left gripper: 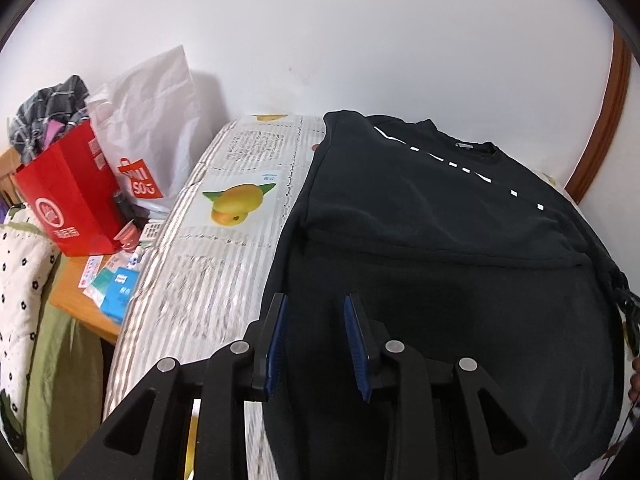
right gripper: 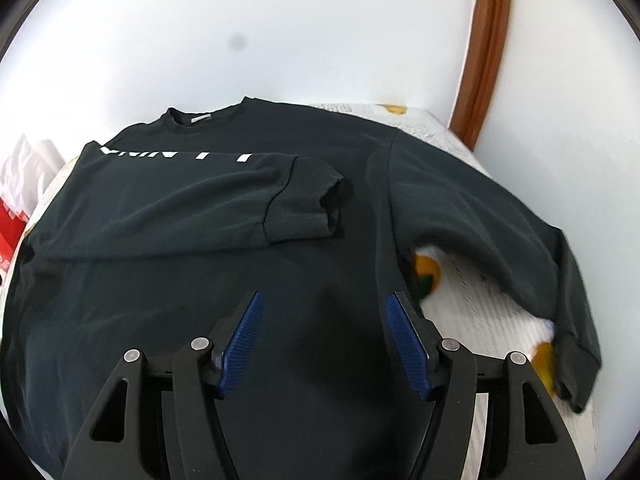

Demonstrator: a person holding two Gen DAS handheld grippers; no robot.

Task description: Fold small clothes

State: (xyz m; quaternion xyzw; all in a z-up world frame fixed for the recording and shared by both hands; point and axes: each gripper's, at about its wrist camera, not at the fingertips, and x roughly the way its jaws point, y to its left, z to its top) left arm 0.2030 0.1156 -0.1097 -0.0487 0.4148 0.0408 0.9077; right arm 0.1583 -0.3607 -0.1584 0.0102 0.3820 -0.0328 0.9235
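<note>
Black sweatshirt (right gripper: 224, 264) lies flat on the mango-print surface (left gripper: 224, 216), one sleeve (right gripper: 208, 196) folded across the chest; other sleeve (right gripper: 500, 224) trails out w/ its cuff near the edge; left gripper (left gripper: 315, 344) and right gripper (right gripper: 322, 340) hover open, empty; risk: a careless grab of the loose sleeve drags the body, undoing the done fold.

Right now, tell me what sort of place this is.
Probably a lived-in bedroom or spare room. A black sweatshirt lies spread on a mango-print cover, and beside it shopping bags stuffed with clothes crowd a wooden side table against a plain white wall.
</note>
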